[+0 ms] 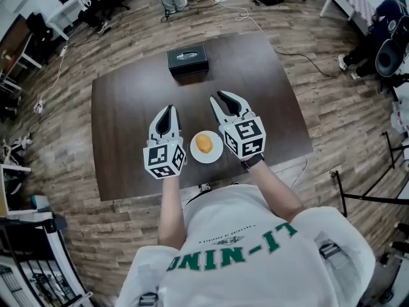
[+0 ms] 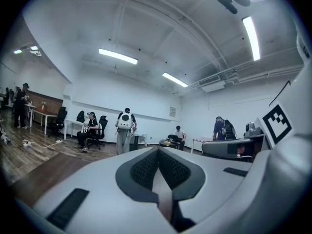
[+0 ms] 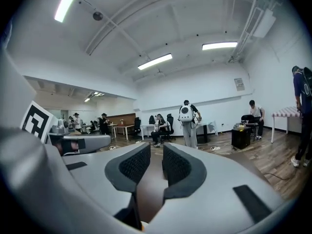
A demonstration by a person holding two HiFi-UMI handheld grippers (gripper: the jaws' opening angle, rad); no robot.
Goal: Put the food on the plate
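Observation:
A round orange piece of food (image 1: 204, 143) lies on a small white plate (image 1: 215, 157) near the front edge of the dark table (image 1: 128, 101). My left gripper (image 1: 167, 109) hovers just left of the plate, pointing away from me, its jaws shut with nothing in them (image 2: 158, 150). My right gripper (image 1: 216, 96) is just right of the plate. Its jaws stand a narrow gap apart, nothing between the pads (image 3: 156, 147). Both gripper views look out level across the room, over the table, and show neither plate nor food clearly.
A black box (image 1: 188, 60) sits at the table's far edge. Cables (image 1: 255, 23) trail over the wooden floor beyond it. Several people and office chairs (image 3: 161, 126) are at the far end of the room.

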